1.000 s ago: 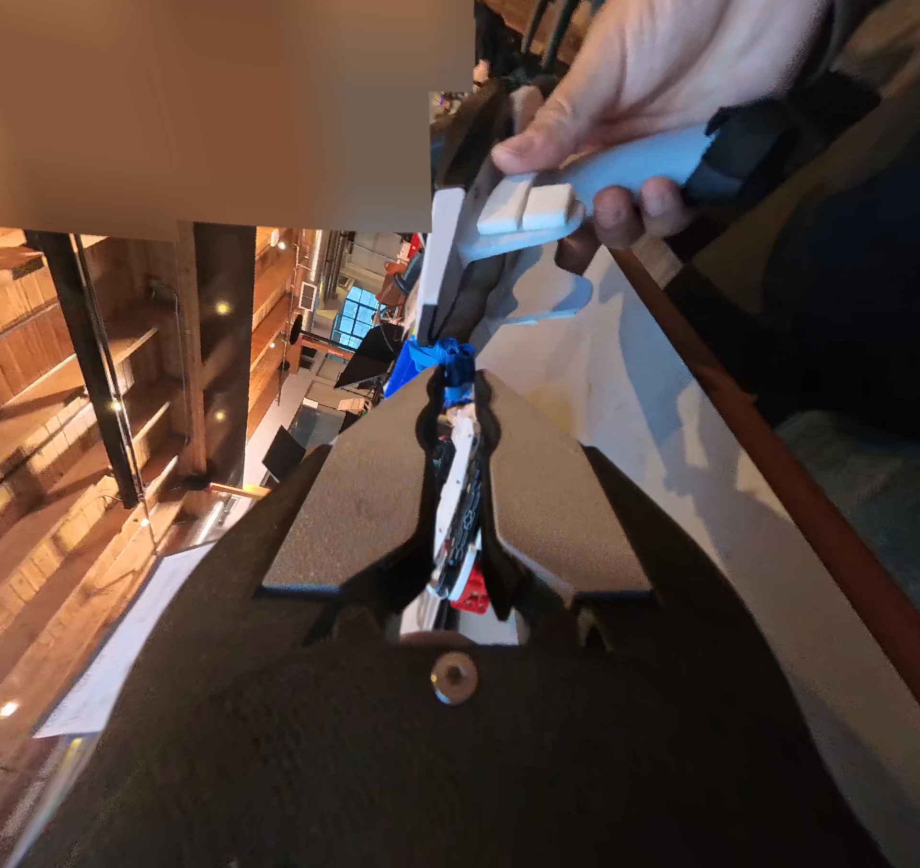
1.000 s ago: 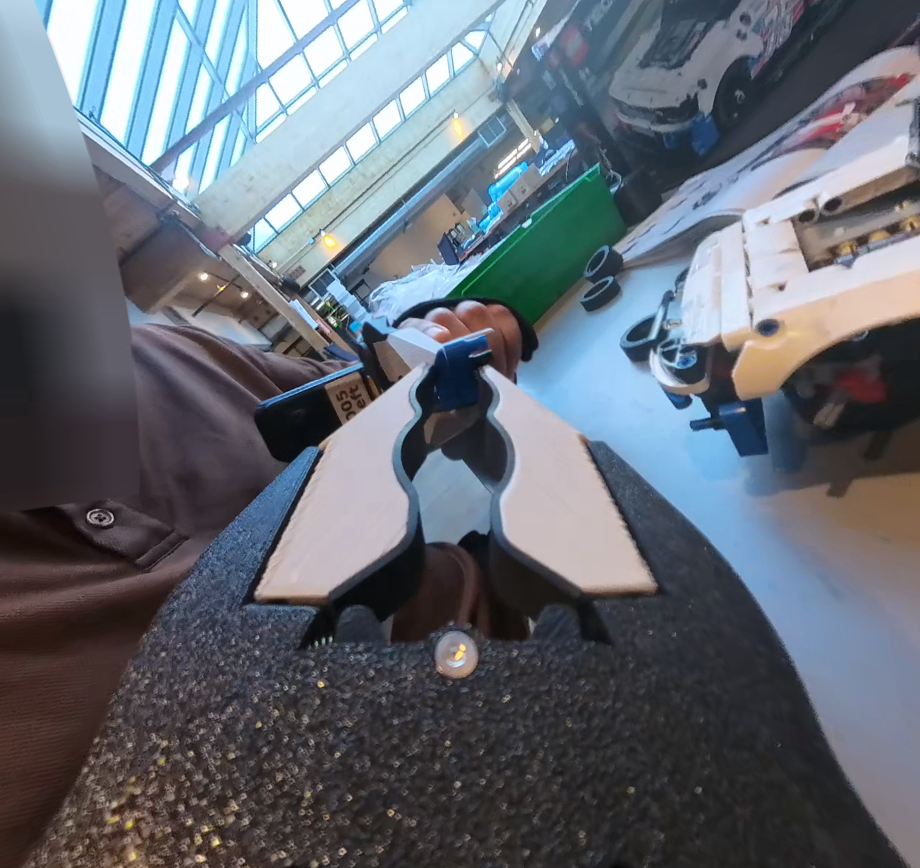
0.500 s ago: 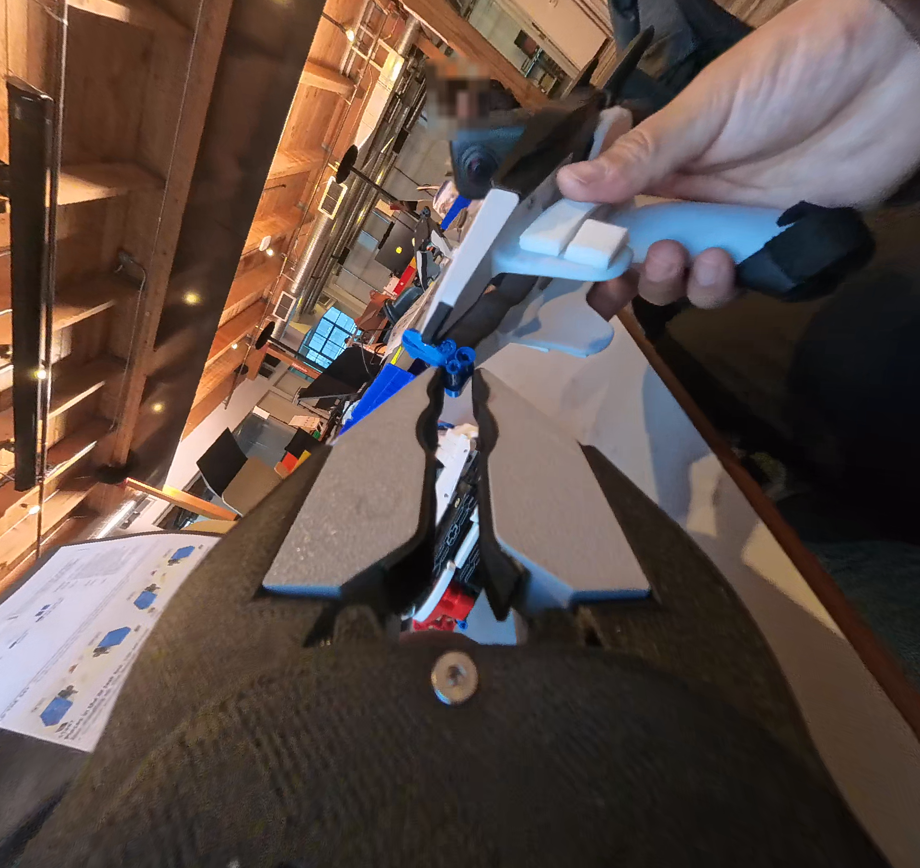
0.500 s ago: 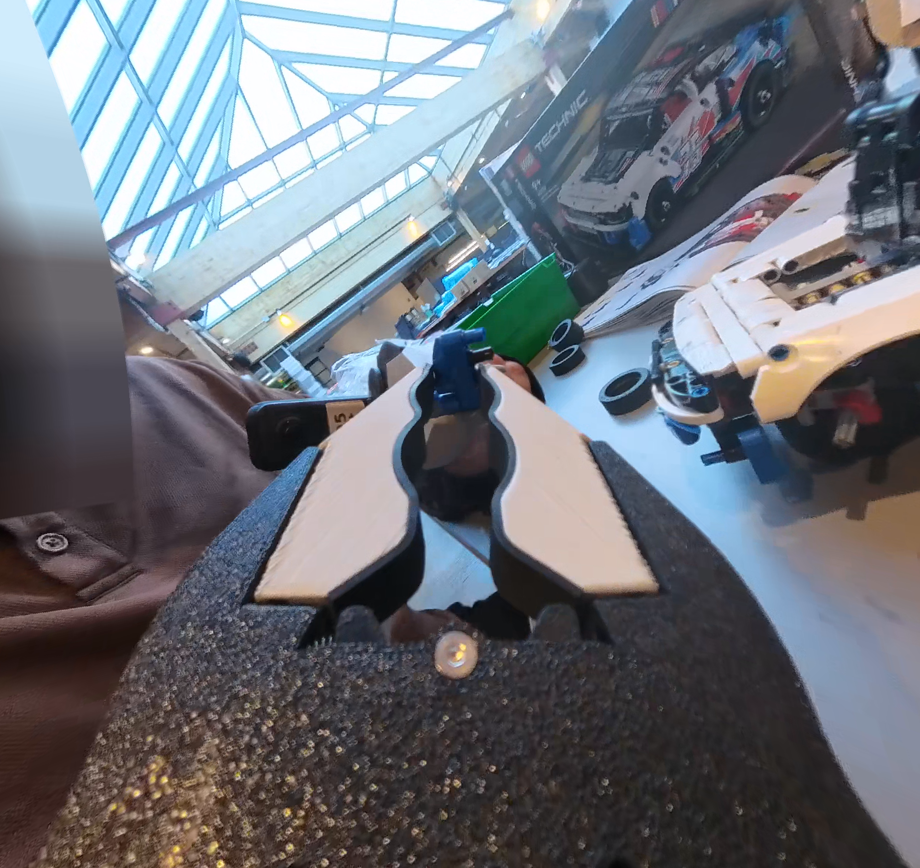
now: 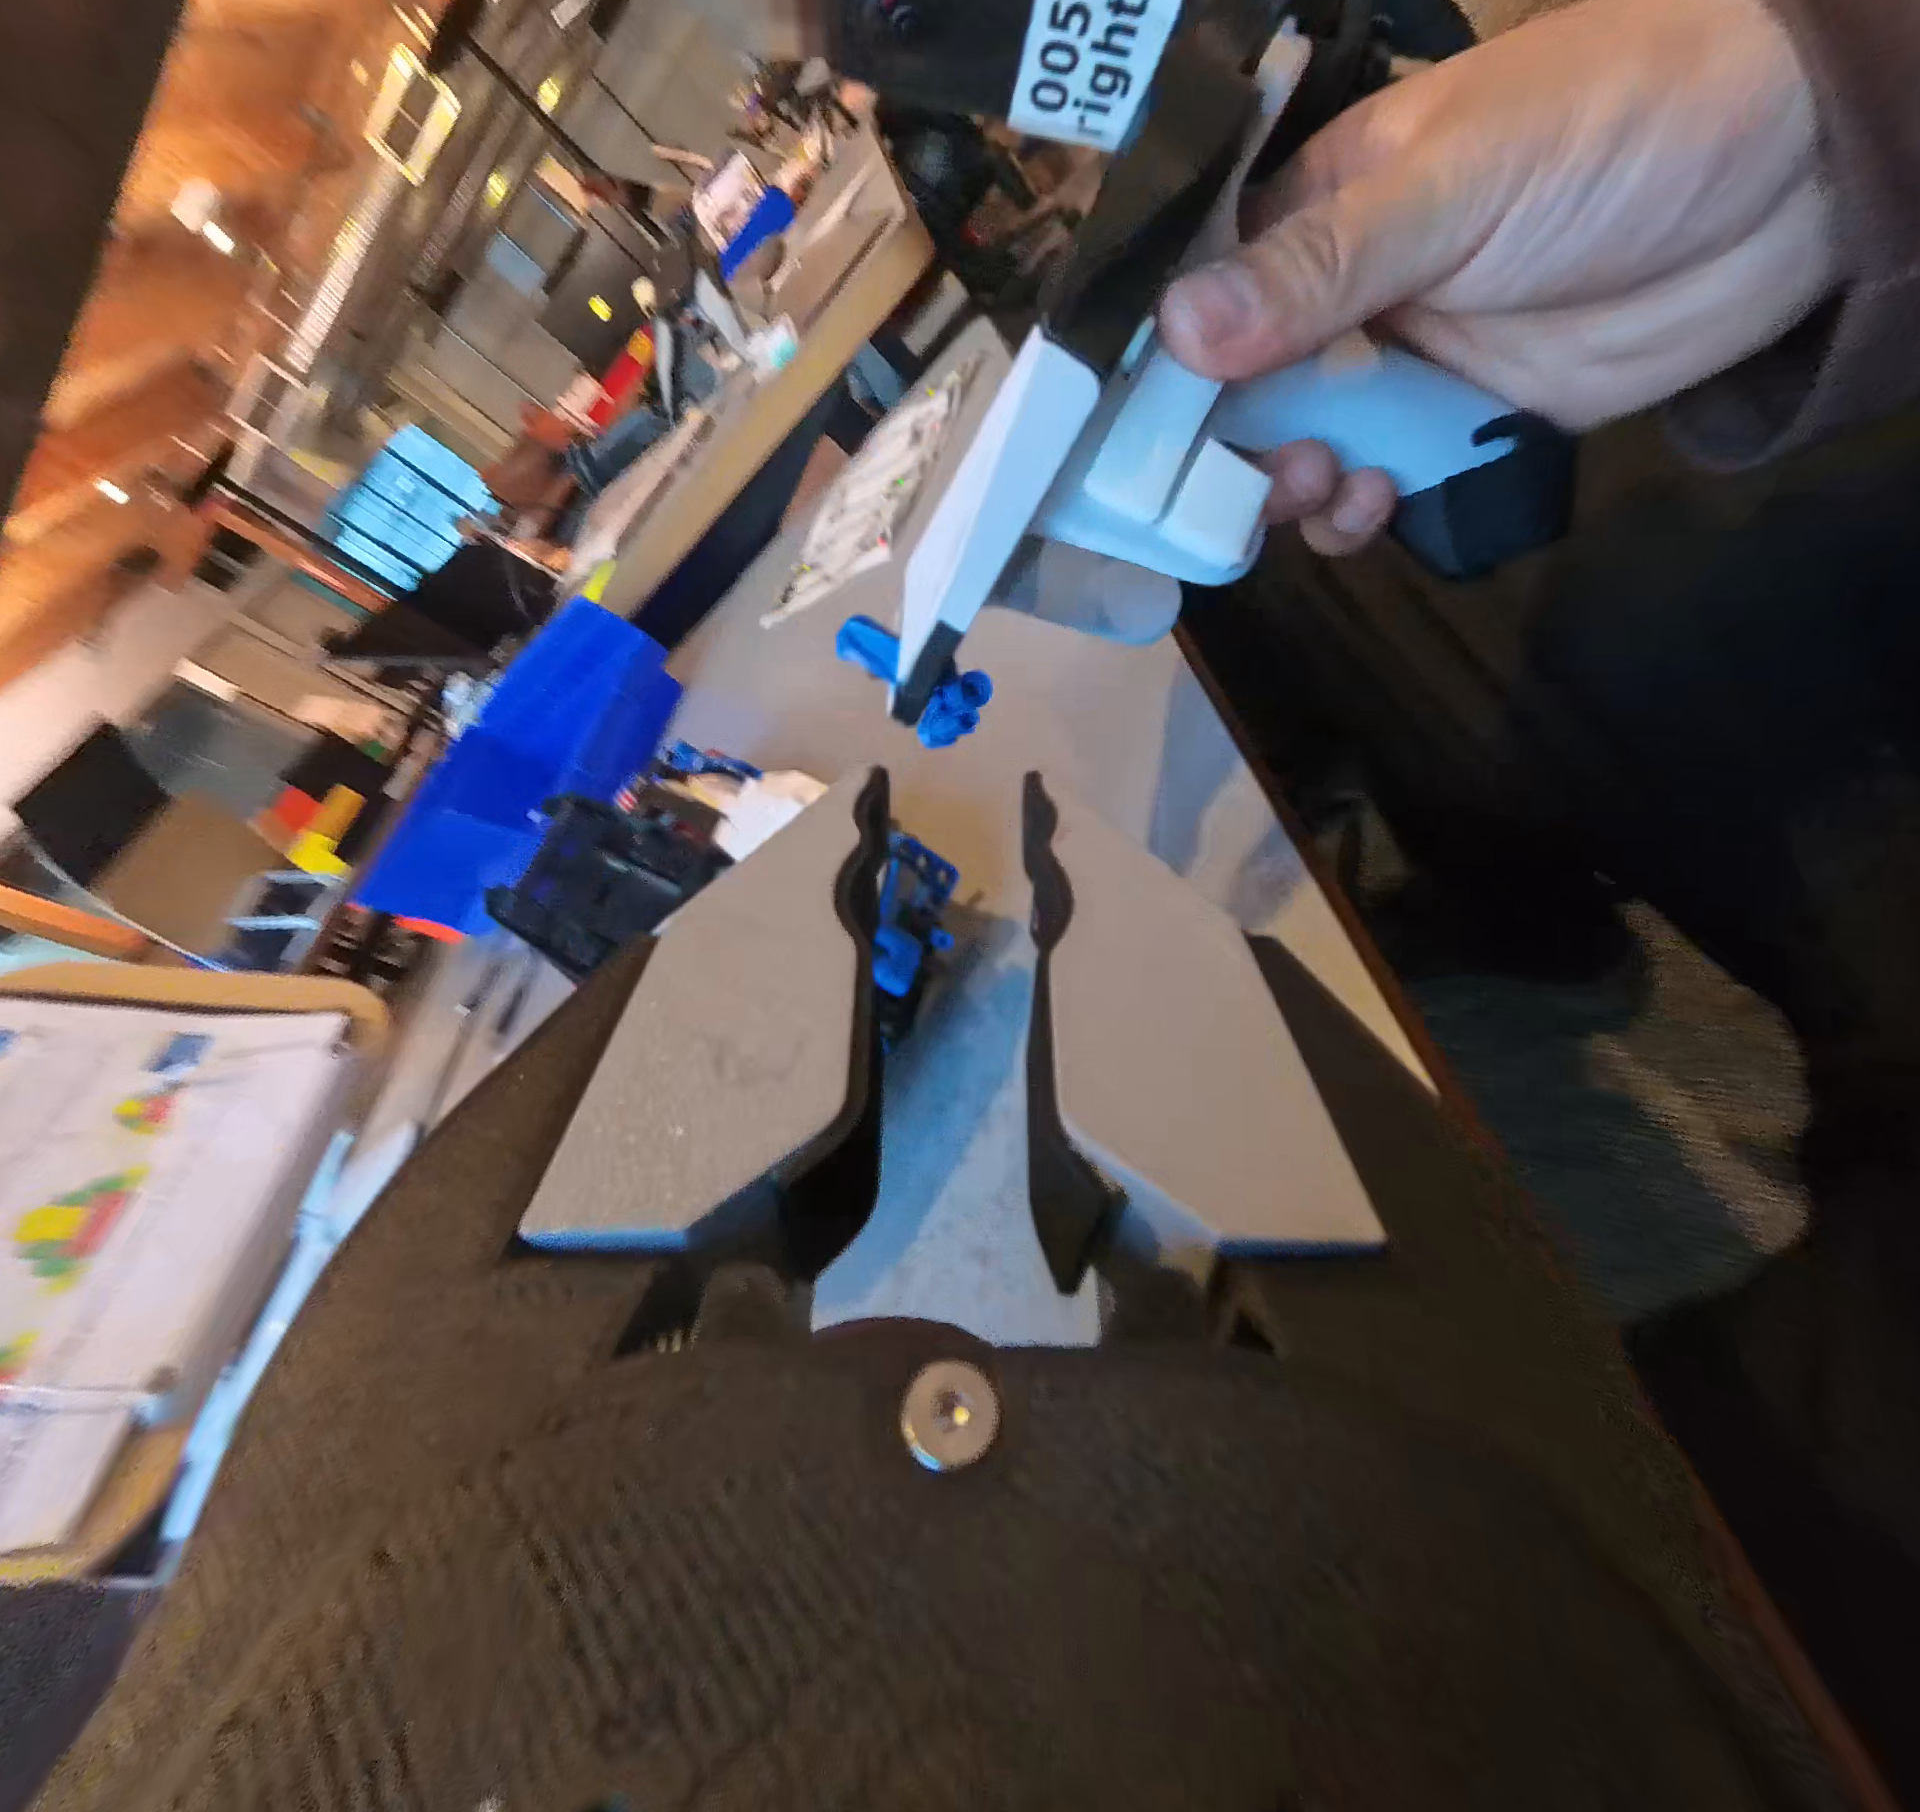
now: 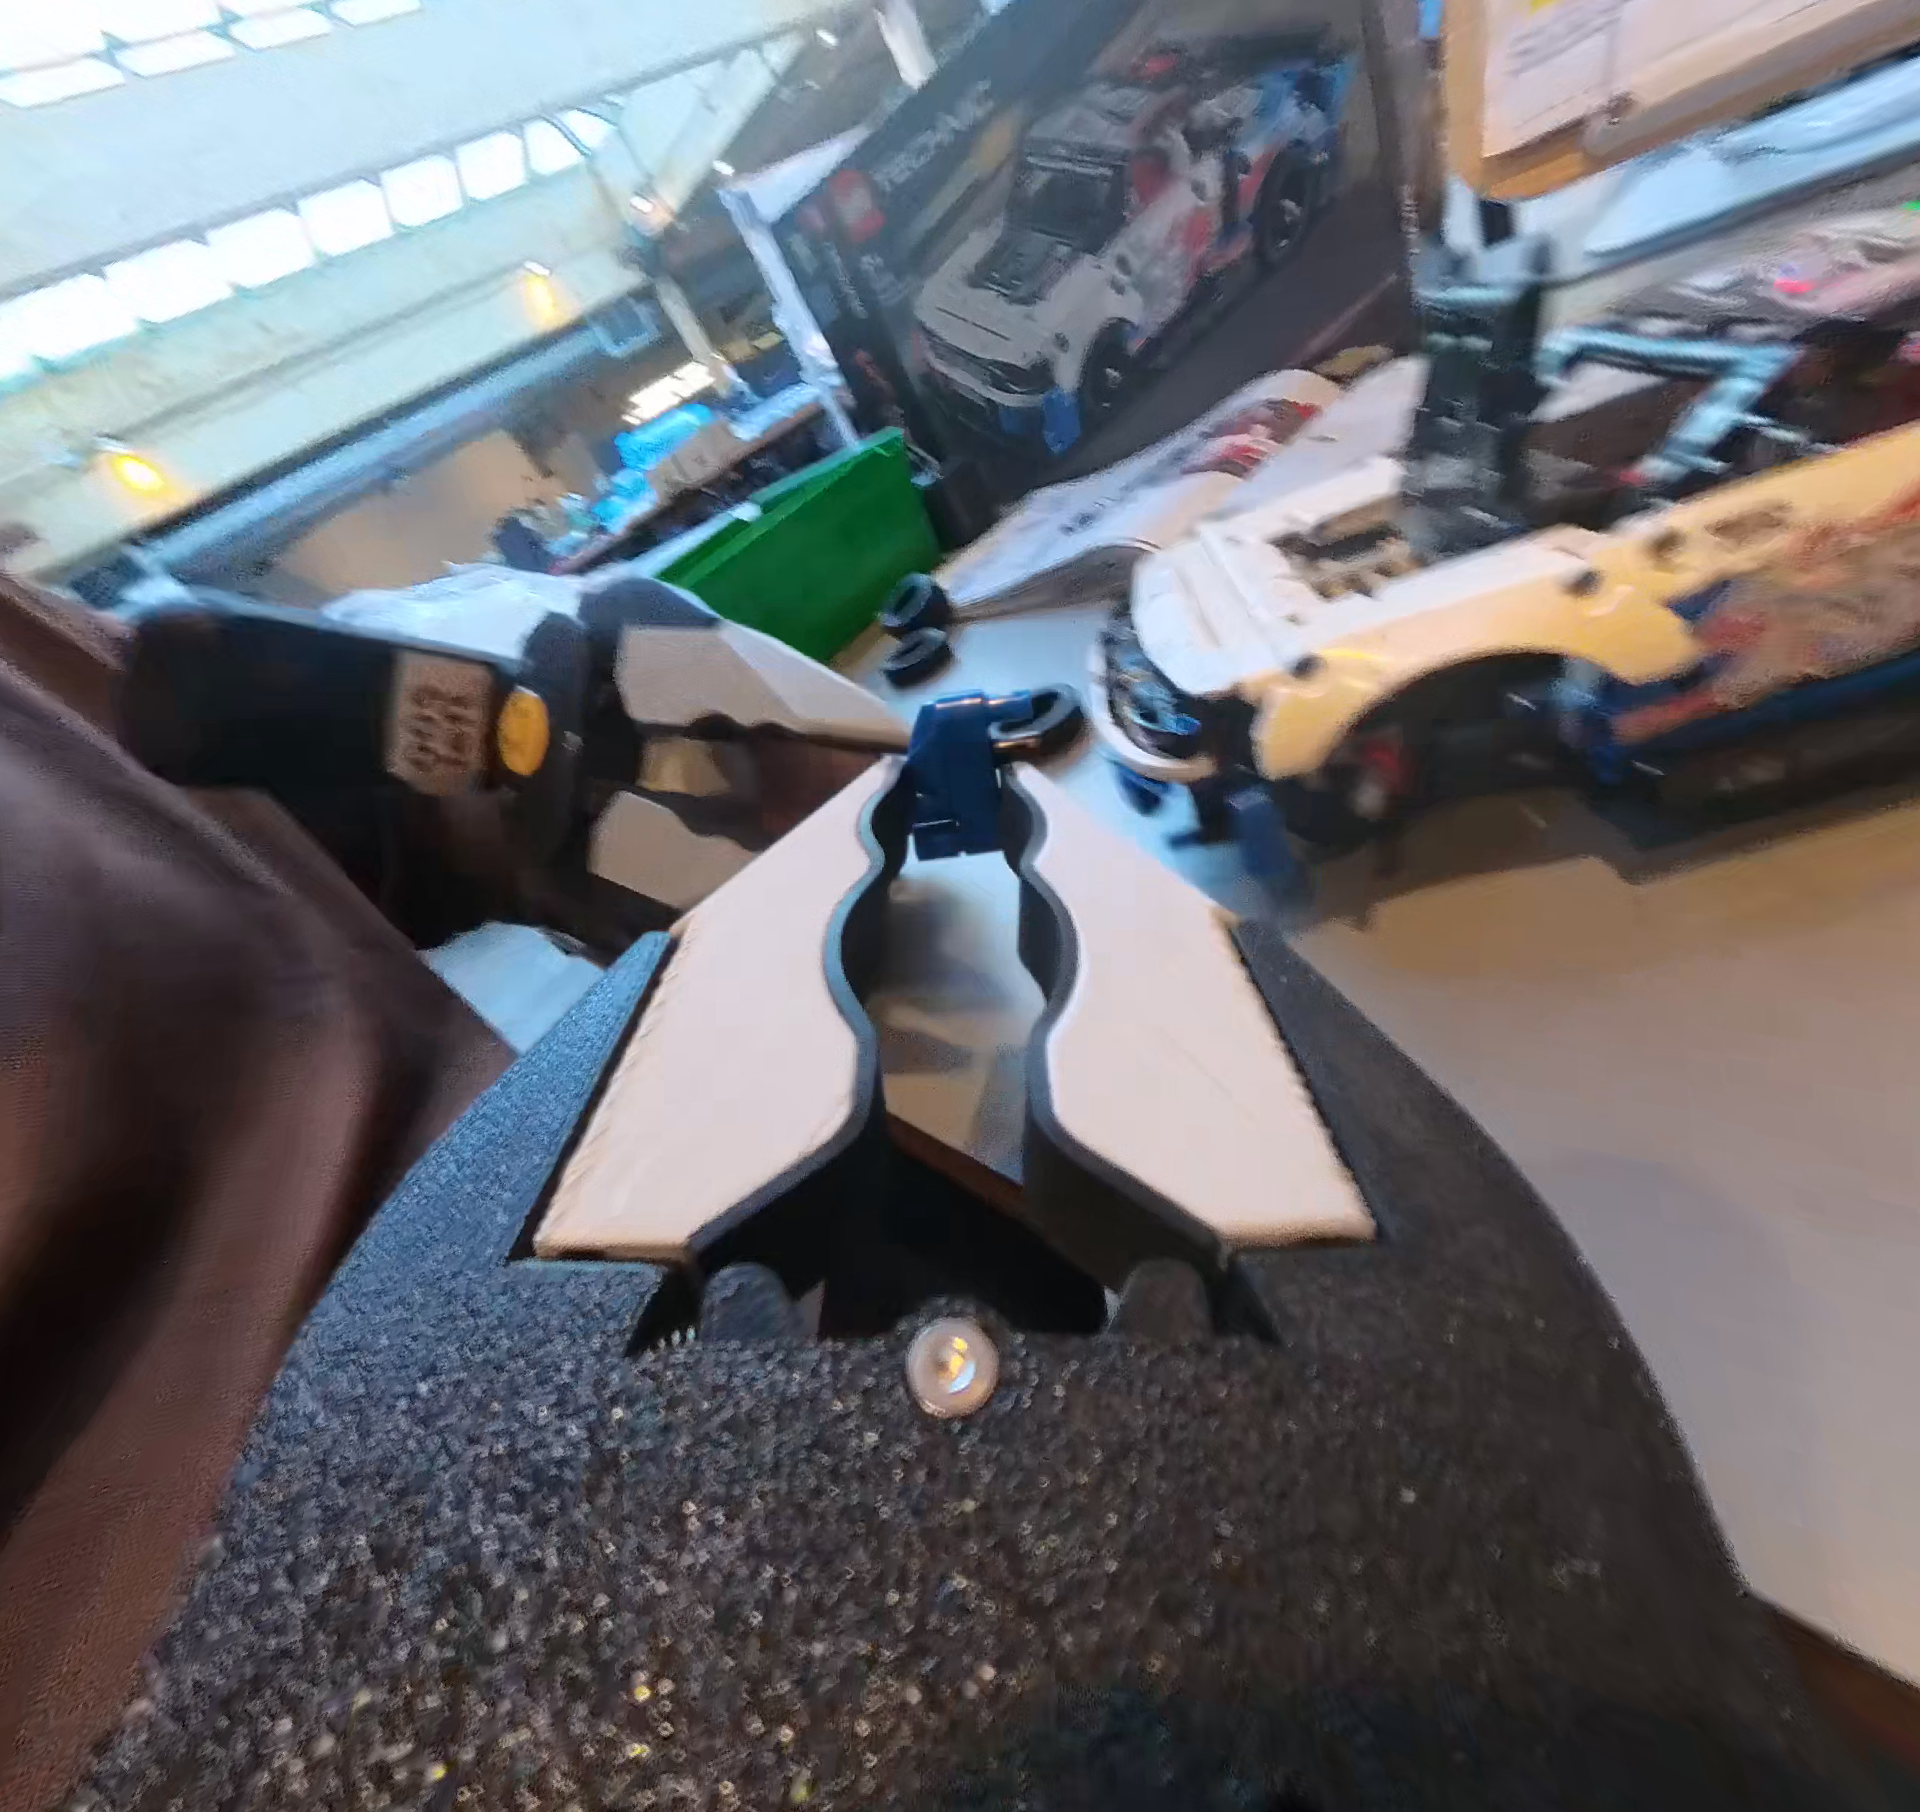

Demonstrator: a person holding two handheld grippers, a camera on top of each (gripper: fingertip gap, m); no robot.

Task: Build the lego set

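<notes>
Your right tool (image 6: 951, 775) is pinching a small blue plastic lego connector (image 6: 954, 763); your left tool (image 5: 954, 794) is gaping, empty, above the pale counter (image 5: 1091, 723).

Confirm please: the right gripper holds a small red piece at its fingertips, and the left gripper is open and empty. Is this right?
Not quite. The piece in the right gripper is blue, not red, as the right wrist view shows. The rest stands: the left gripper is open and empty.
</notes>
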